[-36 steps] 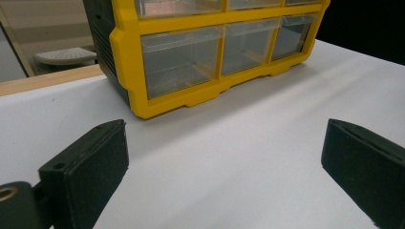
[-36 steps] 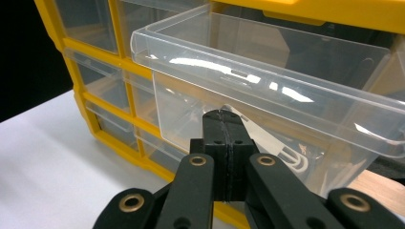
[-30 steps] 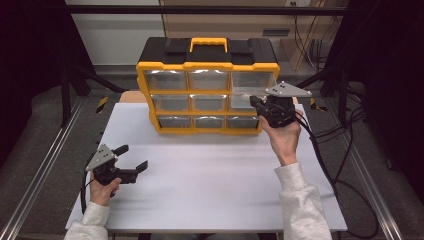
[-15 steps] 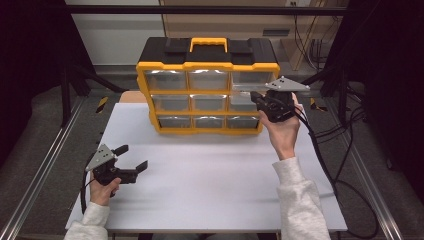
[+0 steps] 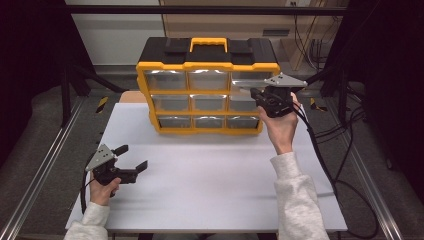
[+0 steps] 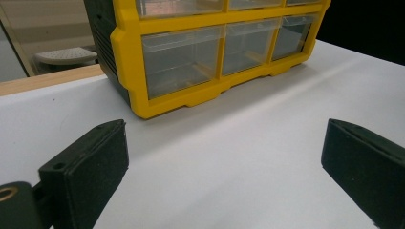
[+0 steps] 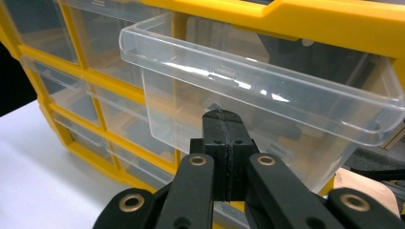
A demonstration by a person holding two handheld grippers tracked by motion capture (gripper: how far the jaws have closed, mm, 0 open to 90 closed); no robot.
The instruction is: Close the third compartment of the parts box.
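Near the front left corner of the tabletop [image 5: 210,190], the left gripper [image 5: 131,159] is hovering just above the white surface with its jaws standing wide apart and nothing between them. Toward the back edge, the yellow and black drawer cabinet [image 5: 207,65] is sitting squarely, three rows of clear drawers facing the person. At its upper right, the right gripper [image 5: 256,92] is pressing up against the top right drawer [image 7: 258,95], which is sticking partway out of its slot; the jaws are closed tight together, their tips appearing to touch the drawer's clear front wall.

Judging from this, the drawer is probably being worked in or out by the closed tips. Since nothing is clamping the drawer, the tips could be slipping off the smooth plastic. Pushing off-centre could be twisting the drawer so that it jams in its slot, and with the other hand well away, a hard shove might be sliding the whole cabinet backward.

The right gripper view is showing how far the drawer is protruding, with its rim and lip plain to see, whereas in the high view the hand and gripper are covering much of it. The left gripper view is showing the cabinet's bottom row [image 6: 184,59] close up, looking empty
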